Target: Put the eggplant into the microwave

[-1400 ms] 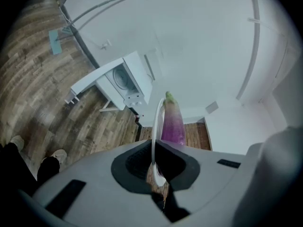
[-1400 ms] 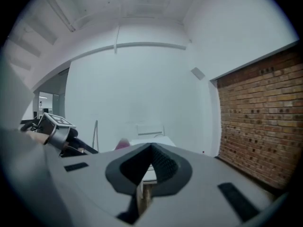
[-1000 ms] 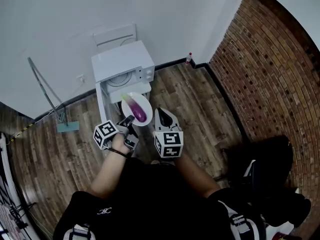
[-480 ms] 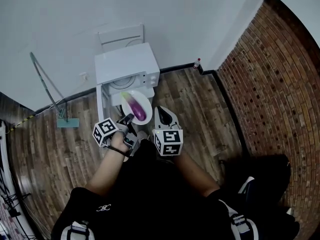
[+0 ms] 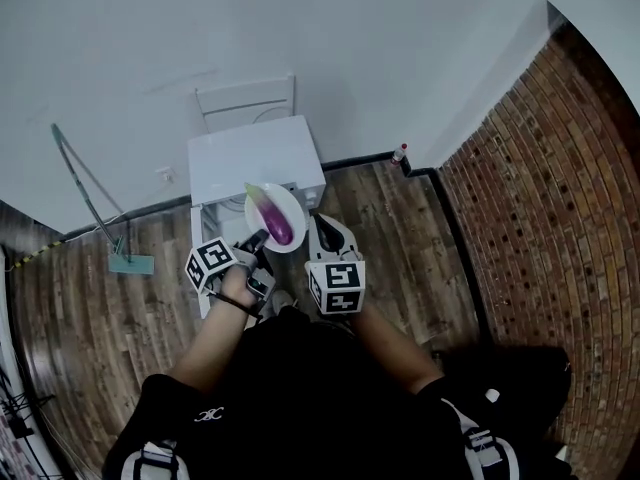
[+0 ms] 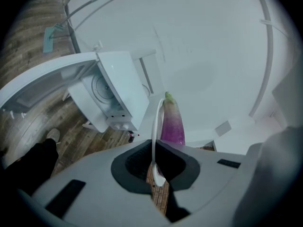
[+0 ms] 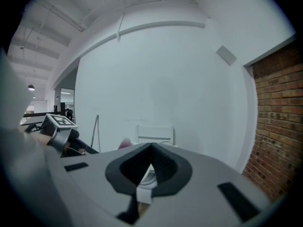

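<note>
A purple eggplant (image 5: 277, 224) with a green tip lies on a white plate (image 5: 285, 204). My left gripper (image 5: 256, 240) is shut on the plate's near rim and holds it in the air in front of the white microwave (image 5: 252, 158). In the left gripper view the plate (image 6: 155, 126) is edge-on between the jaws, the eggplant (image 6: 172, 123) is behind it, and the microwave (image 6: 116, 96) has its door (image 6: 42, 82) swung open. My right gripper (image 5: 326, 232) hangs beside the plate, shut and empty, and its closed jaws (image 7: 151, 148) point at the wall.
A white chair (image 5: 246, 99) stands against the wall behind the microwave. A mop (image 5: 95, 196) leans on the wall at the left. A small bottle (image 5: 400, 155) sits in the corner by the brick wall (image 5: 560, 218). The floor is wooden planks.
The person has walked towards the microwave. Both grippers and the plate with the eggplant are closer to it, and the plate now overlaps its front. The left gripper's hold on the plate is unchanged.
</note>
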Available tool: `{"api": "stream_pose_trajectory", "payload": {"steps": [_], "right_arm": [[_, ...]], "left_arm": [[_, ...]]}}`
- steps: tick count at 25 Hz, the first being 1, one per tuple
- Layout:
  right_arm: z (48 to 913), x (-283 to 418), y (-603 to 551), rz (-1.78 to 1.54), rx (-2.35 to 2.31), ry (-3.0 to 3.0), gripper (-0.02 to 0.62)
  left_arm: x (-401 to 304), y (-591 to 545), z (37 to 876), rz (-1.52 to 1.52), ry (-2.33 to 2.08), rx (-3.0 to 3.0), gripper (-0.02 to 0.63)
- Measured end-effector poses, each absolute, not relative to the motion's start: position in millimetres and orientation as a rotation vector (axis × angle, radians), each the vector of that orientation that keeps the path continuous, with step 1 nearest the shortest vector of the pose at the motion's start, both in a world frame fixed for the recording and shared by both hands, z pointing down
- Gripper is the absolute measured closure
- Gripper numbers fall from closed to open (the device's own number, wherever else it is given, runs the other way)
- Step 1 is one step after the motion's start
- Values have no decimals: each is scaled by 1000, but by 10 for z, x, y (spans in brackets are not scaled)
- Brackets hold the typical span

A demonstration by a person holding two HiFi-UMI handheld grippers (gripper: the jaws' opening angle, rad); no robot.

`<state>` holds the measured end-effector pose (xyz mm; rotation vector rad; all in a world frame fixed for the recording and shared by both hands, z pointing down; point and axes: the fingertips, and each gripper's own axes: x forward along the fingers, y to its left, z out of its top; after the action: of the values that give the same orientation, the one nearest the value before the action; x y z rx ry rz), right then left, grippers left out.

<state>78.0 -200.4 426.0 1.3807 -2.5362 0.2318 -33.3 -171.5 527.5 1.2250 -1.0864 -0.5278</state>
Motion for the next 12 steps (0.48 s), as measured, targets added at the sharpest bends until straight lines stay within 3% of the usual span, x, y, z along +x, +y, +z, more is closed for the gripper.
{"api": "stream_pose_trajectory", "payload": {"steps": [12], "right_arm": [[4424, 202, -2908, 272, 1161, -2575, 588]], "left_arm": [[-797, -2456, 5284, -633, -1164, 1200, 591]]}}
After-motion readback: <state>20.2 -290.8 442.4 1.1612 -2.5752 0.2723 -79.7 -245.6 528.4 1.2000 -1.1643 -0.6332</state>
